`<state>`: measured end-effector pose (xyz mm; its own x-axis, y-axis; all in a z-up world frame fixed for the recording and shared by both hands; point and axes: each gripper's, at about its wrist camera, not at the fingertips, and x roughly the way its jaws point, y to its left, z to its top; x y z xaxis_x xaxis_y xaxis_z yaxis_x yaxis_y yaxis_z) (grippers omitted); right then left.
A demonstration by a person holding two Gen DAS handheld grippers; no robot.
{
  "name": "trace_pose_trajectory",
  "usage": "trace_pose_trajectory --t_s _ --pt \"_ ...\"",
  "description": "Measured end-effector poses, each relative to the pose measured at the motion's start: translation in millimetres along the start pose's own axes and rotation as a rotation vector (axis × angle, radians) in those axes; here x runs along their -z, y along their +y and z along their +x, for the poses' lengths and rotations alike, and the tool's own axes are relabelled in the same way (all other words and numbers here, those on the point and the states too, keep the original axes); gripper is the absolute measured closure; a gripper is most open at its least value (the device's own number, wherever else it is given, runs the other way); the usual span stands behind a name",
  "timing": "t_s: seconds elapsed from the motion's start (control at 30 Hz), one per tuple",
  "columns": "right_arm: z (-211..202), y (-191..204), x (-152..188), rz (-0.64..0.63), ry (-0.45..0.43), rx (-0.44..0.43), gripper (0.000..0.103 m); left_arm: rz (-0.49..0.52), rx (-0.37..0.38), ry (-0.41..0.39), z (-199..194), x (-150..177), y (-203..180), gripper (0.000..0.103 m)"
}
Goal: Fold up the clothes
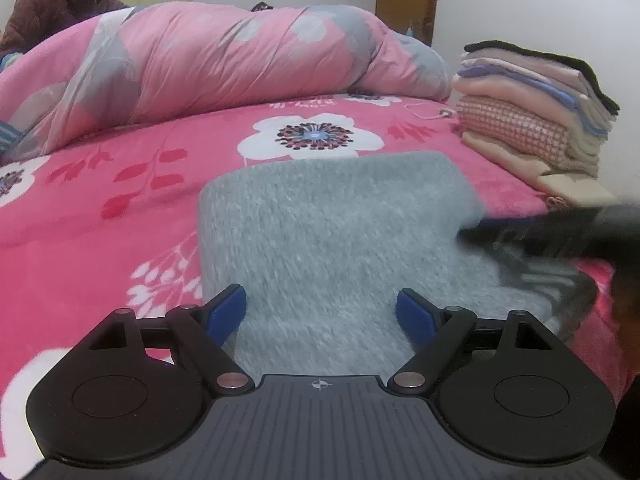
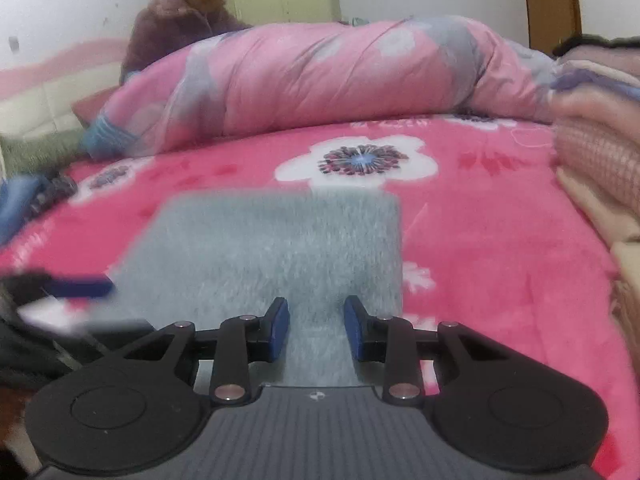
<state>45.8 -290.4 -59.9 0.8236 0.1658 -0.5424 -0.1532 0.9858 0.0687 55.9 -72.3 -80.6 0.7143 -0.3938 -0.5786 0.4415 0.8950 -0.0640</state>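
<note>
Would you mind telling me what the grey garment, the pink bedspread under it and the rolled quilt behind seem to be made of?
Grey garment: probably a fuzzy, brushed knit; short fibres stand up and the surface is matte.
Pink bedspread: likely plush fleece; soft nap, printed flowers, faint sheen.
Rolled quilt: seemingly smooth woven cloth over padding; fine sharp creases and a puffy shape.

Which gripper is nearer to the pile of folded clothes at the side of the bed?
Right. The right gripper is over the grey garment's side nearest the folded pile; the left gripper is over the garment's far side from the pile.
</note>
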Motion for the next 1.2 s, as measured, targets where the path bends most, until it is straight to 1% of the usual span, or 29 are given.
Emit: trace_pose_trajectory --t_s 0.03,0.2,0.23,0.3,0.33,0.4,0.43,0.47,0.57,0.63,0.7,0.77,0.83,0.87,0.93,1.0,1.07,1.1,1.2 --pt "4 2 5 -0.026 0.008 0.007 0.070 0.000 0.001 0.001 0 0 0 0.018" --pt "-12 1 -43 -0.029 -0.076 -0.016 0.070 -0.010 0.012 0.007 0 -1 3 0.018" --pt "-14 0 -52 -0.039 -0.101 -0.009 0.070 -0.010 0.012 0.006 0 -1 3 0.018" --pt "-10 -2 -60 -0.039 -0.134 -0.014 0.070 -0.011 0.013 0.004 0 0 3 0.018" --pt "-3 -5 -61 -0.027 -0.125 -0.026 0.070 -0.012 0.013 0.003 0 0 3 0.018" --pt "25 -12 -51 0.014 -0.044 -0.053 0.070 -0.009 0.018 0.005 0 0 3 0.018" --pt "46 -16 -42 0.025 0.037 -0.051 0.071 -0.008 0.021 0.005 0 0 3 0.018" --pt "58 -20 -30 0.033 0.042 -0.046 0.070 -0.005 0.021 0.008 0 0 3 0.018" --pt "51 -28 -36 0.086 0.023 -0.076 0.070 0.012 0.024 0.008 -4 -4 5 0.019" --pt "42 -31 -45 0.101 0.008 -0.080 0.070 0.017 0.018 0.009 -9 -10 7 0.019" --pt "31 -31 -53 0.073 -0.033 -0.062 0.070 0.031 0.010 -0.028 -17 -21 9 0.018" --pt "23 -32 -62 0.068 -0.065 -0.086 0.070 0.034 0.005 -0.060 -20 -35 11 0.018" --pt "25 -30 -67 0.040 -0.079 -0.100 0.070 0.023 0.008 -0.069 -13 -50 14 0.018" --pt "32 -29 -67 0.025 -0.063 -0.101 0.070 0.018 0.011 -0.067 -7 -58 15 0.018" --pt "51 -28 -63 0.001 -0.014 -0.104 0.070 0.019 0.021 -0.025 15 -68 18 0.018" --pt "72 -28 -53 -0.008 0.066 -0.079 0.071 0.019 0.026 0.066 42 -72 20 0.018" --pt "73 -26 -47 -0.035 0.056 -0.077 0.071 0.017 -0.002 0.147 62 -71 23 0.018" --pt "70 -26 -50 -0.036 0.059 -0.080 0.071 0.024 0.001 0.138 60 -71 23 0.017" --pt "53 -29 -61 -0.038 0.016 -0.090 0.071 0.044 0.017 0.088 49 -72 23 0.018"
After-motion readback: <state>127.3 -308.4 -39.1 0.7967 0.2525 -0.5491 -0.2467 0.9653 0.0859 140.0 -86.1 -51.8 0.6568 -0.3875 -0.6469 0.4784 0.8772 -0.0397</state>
